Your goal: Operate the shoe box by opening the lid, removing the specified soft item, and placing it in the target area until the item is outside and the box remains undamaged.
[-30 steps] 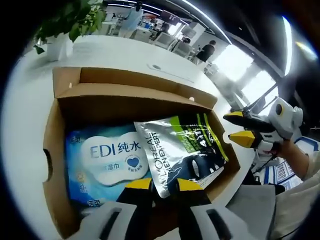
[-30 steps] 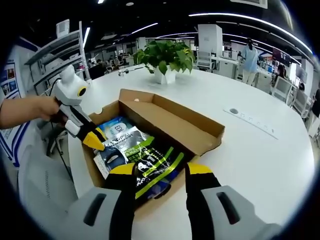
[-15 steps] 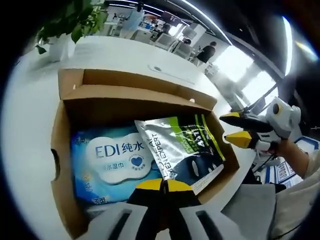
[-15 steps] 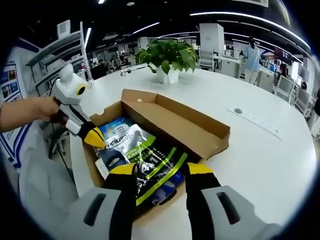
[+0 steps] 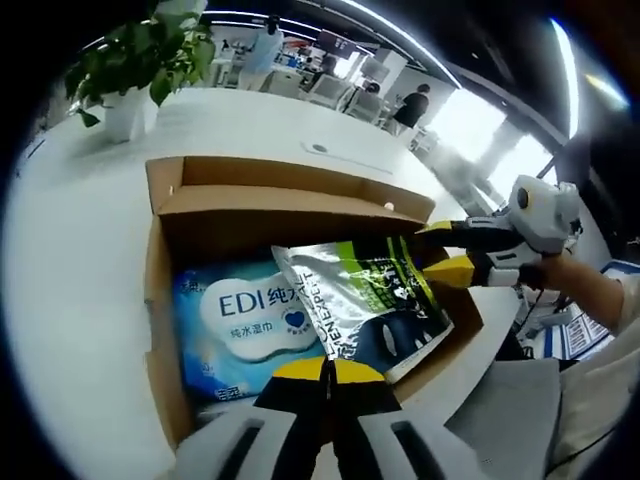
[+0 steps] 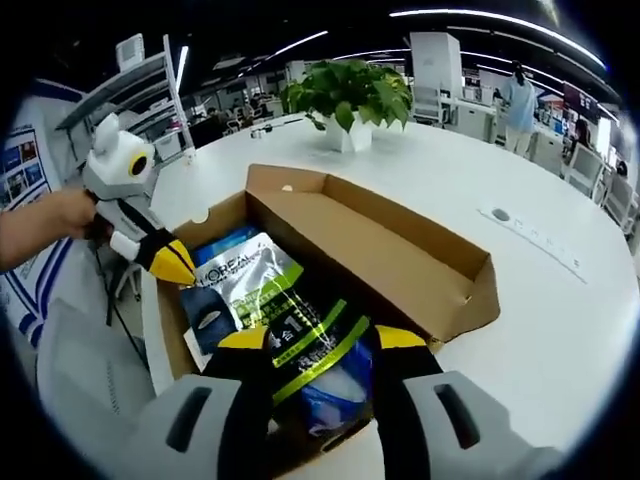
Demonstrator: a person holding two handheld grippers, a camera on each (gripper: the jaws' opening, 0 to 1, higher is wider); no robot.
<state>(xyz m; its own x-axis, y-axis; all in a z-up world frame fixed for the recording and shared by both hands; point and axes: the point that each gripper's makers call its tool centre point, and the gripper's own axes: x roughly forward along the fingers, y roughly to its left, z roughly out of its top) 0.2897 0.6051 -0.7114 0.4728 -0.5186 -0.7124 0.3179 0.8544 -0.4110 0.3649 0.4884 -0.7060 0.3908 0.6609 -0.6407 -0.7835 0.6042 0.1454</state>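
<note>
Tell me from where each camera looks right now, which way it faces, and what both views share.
Left gripper view: rides the left gripper, jaws together at the silver pouch's near edge, facing into the open shoe box with the blue wipes pack; the right gripper and a hand enter from the right.
Right gripper view: rides the right gripper, jaws apart around the pouch's other end, facing across the box toward the potted plant; the left gripper enters from the left.
Shared: box, pouch, wipes pack, plant, white table.

bright ceiling strips, blown-out window glare, strong fisheye bending, edges blurred.
</note>
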